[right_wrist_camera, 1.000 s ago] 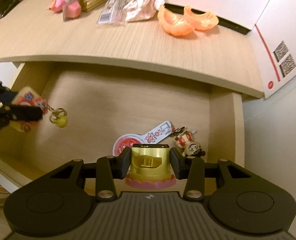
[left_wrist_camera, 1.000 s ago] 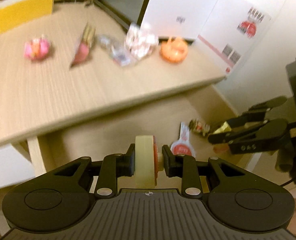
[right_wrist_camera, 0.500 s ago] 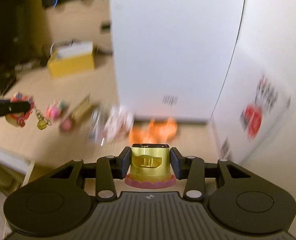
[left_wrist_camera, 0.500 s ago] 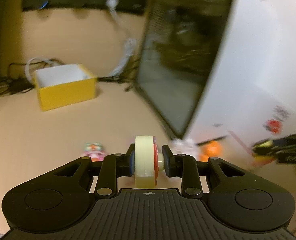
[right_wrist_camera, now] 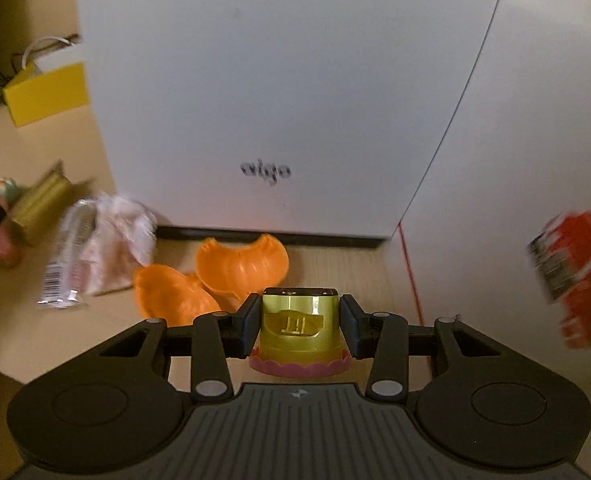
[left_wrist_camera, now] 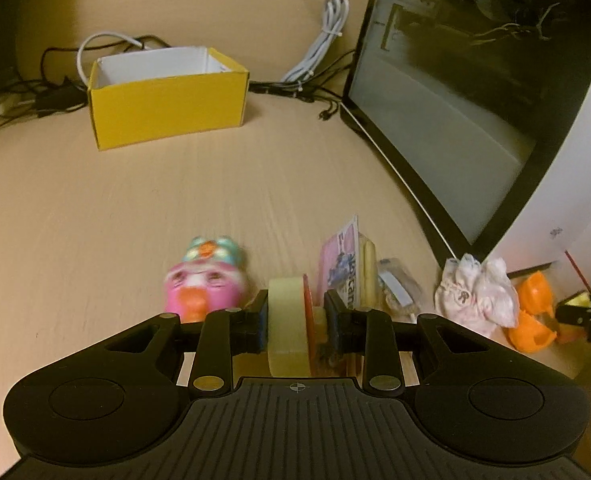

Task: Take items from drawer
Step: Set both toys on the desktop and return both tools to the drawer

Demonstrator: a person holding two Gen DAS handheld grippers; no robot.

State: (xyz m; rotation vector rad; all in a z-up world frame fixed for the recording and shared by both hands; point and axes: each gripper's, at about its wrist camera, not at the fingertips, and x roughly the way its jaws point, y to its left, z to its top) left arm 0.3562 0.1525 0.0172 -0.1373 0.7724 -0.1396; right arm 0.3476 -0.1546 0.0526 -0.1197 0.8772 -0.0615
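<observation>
Left tool (left_wrist_camera: 295, 316) pinching cream charm (left_wrist_camera: 287, 326), right tool (right_wrist_camera: 300, 322) pinching gold figurine (right_wrist_camera: 299, 324) — orange shells (right_wrist_camera: 215, 276) ahead.

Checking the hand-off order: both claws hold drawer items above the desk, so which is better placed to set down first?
Probably left. The left claw holds its cream disc charm beside bare desk. The right claw, holding the gold figure, faces orange shells and a white box.
</observation>
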